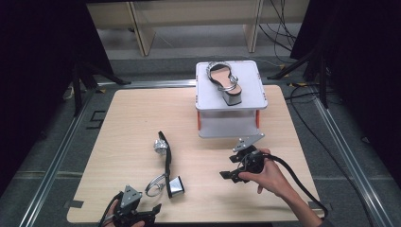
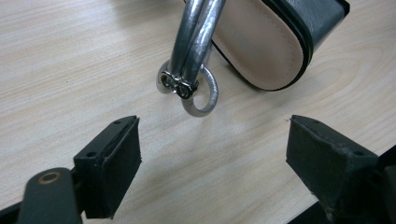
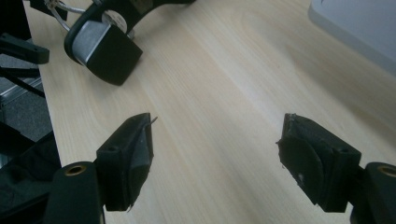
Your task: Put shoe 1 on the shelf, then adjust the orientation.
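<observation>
at the near edge of the pale wood-grain table sits the left gripper, its jaws spread wide with nothing between them. just beyond its pads lies the sandal on its side: block heel nearest, silver ankle ring beside it, black sole running away from the person and slightly left toward a silver knot at the toe — so its long axis goes roughly near to far.

to the right, a hand holds the right gripper low over bare wood, well apart from that sandal; its jaws stand open and grip nothing.

farther back, a white two-level stand with orange legs carries a second sandal, sole down, heel toward the person, toe pointing away and left.

past the table edge: grey floor, metal rails, dark curtains at both sides, light wooden furniture legs and loose cables. i can read no brand or writing anywhere.
</observation>
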Motion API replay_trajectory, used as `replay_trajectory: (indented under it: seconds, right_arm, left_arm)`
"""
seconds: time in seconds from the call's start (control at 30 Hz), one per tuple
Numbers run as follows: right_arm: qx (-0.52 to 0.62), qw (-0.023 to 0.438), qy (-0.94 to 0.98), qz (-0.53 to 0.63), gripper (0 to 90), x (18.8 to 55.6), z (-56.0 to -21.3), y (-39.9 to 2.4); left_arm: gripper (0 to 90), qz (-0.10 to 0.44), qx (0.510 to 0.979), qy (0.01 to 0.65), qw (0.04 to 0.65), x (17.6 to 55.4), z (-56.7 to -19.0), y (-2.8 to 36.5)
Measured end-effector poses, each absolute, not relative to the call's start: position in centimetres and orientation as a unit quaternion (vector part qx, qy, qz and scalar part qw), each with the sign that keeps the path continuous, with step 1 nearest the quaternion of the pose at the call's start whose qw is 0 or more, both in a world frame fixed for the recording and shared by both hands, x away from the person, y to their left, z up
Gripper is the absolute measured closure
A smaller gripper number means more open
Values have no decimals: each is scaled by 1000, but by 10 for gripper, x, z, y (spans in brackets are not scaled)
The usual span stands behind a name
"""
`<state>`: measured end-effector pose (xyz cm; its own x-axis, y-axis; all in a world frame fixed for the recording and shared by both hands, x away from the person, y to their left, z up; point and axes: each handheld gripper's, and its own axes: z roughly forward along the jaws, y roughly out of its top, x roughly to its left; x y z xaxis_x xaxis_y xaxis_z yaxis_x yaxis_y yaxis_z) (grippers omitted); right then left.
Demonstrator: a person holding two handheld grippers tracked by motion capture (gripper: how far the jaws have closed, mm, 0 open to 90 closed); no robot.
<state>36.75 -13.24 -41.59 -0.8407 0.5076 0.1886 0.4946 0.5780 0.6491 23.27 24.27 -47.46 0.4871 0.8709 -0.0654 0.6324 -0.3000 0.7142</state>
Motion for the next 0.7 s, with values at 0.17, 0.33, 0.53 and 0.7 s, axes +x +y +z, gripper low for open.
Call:
replay_trajectory:
  seconds: [0.17,0.33,0.53,0.7]
  right_arm:
    - [290,-1,892,348,262,365,-427,-134]
    - [286,10,897,337,251,359,-431,-136]
    - [295,3,891,346,258,357,-430,-140]
    - [289,5,890,353,258,358,-432,-144]
  left_arm:
    - [175,171,785,481,351,233,-474,243]
    - [198,175,784,480,353,234,-473,242]
    - [292,187,787,469,355,243,-473,240]
    - [479,192,782,470,362,248,-472,236]
